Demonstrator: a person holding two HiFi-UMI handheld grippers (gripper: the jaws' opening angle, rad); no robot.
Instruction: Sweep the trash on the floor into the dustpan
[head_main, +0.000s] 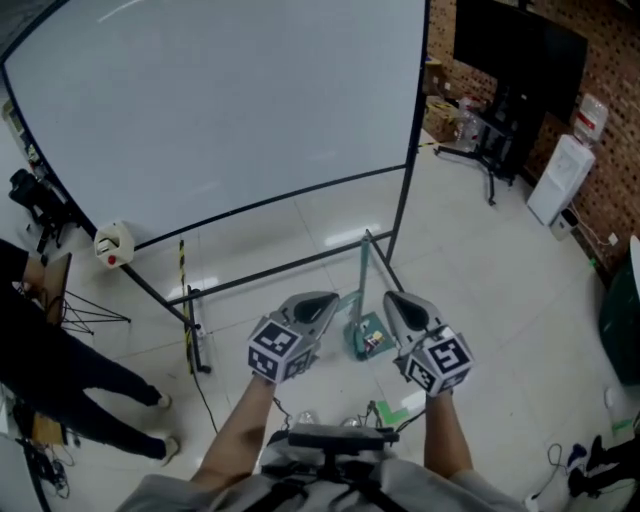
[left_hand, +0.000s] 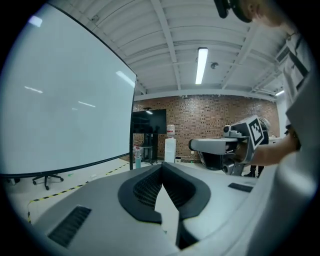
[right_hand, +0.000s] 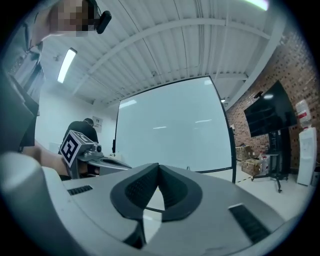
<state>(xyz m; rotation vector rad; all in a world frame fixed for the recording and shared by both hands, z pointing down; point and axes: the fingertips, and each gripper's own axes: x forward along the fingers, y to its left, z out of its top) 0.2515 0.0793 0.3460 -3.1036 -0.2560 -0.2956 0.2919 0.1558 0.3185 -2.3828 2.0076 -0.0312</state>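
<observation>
A green dustpan (head_main: 366, 338) with an upright handle stands on the pale tiled floor, small bits of trash lying in its pan. It sits between and below my two grippers in the head view. My left gripper (head_main: 326, 301) is raised to the dustpan's left, jaws shut and empty. My right gripper (head_main: 393, 299) is raised to its right, also shut with nothing held. In the left gripper view the shut jaws (left_hand: 161, 172) point level across the room, with the right gripper (left_hand: 222, 146) beside them. The right gripper view shows its shut jaws (right_hand: 158, 172) and the left gripper (right_hand: 84, 152).
A large white screen (head_main: 230, 100) on a black frame stands just behind the dustpan, its foot bar (head_main: 300, 262) on the floor. A person (head_main: 60, 370) stands at the left. A TV stand (head_main: 510, 60) and water dispenser (head_main: 560, 178) are by the brick wall. A green strip (head_main: 400, 410) lies near my feet.
</observation>
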